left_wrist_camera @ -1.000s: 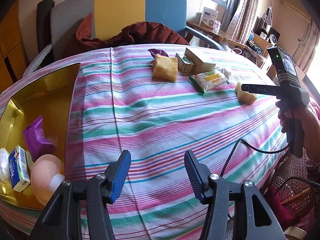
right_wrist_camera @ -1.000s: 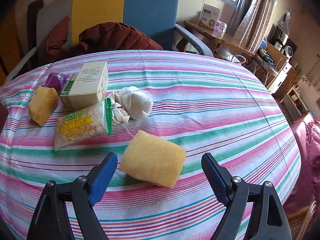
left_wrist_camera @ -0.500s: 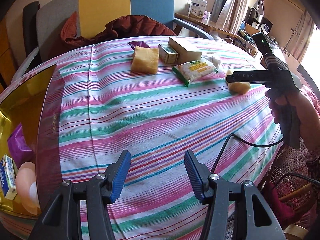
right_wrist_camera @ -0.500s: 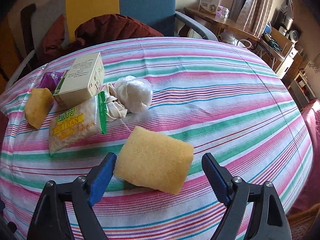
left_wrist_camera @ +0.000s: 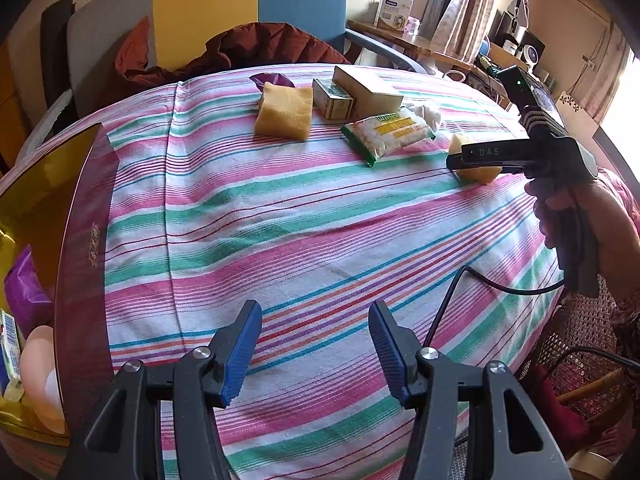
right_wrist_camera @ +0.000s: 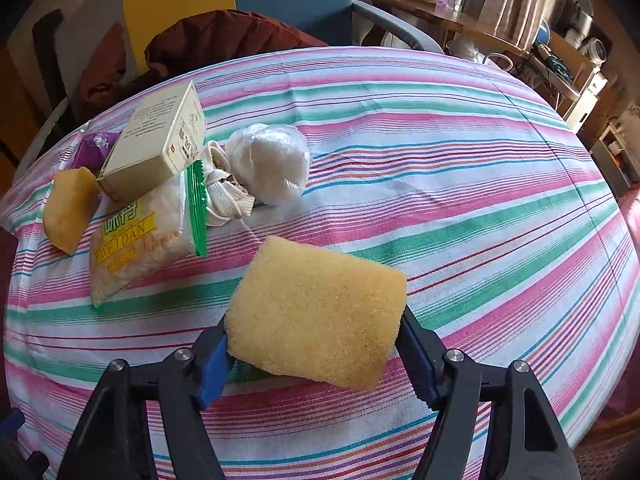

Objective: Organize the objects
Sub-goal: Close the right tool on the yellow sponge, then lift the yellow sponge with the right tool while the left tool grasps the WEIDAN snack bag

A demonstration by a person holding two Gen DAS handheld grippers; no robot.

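- Our right gripper (right_wrist_camera: 316, 344) has just been closing; its pads now press the sponge (right_wrist_camera: 316, 312) on the striped cloth (right_wrist_camera: 460, 184).
- Our left gripper (left_wrist_camera: 316, 344) hangs half open, empty, above the cloth.

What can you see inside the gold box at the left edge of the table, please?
Inside the gold box, the left wrist view shows a purple packet, a peach rounded object and a small printed carton. The frame edge cuts off the rest.
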